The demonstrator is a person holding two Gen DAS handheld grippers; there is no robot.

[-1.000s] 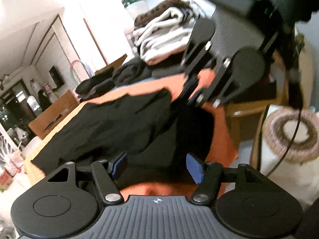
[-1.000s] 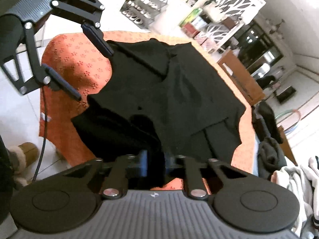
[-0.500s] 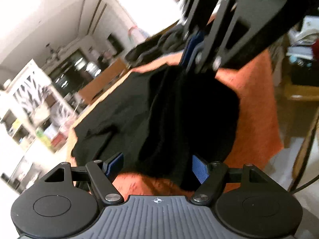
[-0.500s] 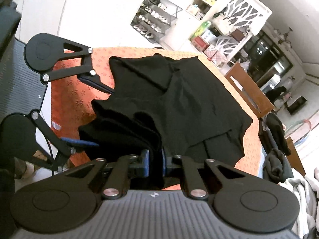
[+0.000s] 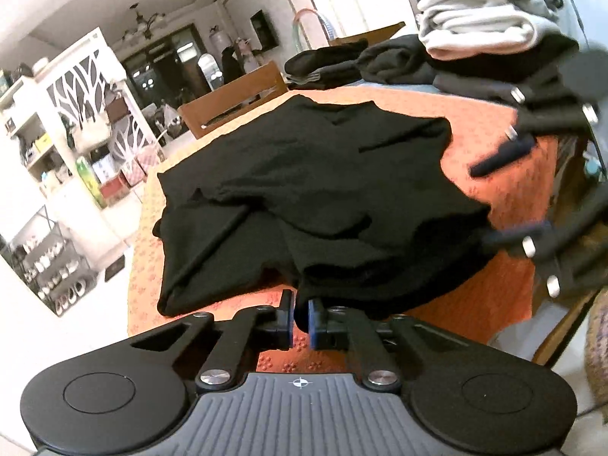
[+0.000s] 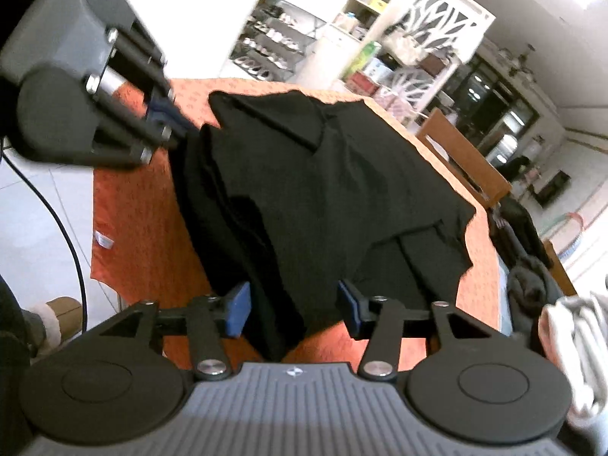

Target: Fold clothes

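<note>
A black garment (image 5: pixel 311 190) lies rumpled on the orange tablecloth (image 5: pixel 490 292). My left gripper (image 5: pixel 300 321) is shut on the garment's near edge, at the table's front. It shows in the right wrist view (image 6: pixel 167 114) at the upper left, pinching the cloth's edge. My right gripper (image 6: pixel 292 307) is open, its blue pads on either side of the hanging black garment (image 6: pixel 323 197) without gripping it. It shows in the left wrist view (image 5: pixel 505 197) at the right, with the garment's corner between its fingers.
A pile of folded dark and white clothes (image 5: pixel 482 26) sits at the table's far right. A wooden chair (image 5: pixel 235 95) stands behind the table. White shelves (image 6: pixel 414 38) and a shoe rack (image 6: pixel 277 49) line the wall. A cable (image 6: pixel 64 228) hangs at the left.
My left gripper has closed on the garment's near edge. My right gripper has opened and let go of the cloth, which has dropped lower onto the table.
</note>
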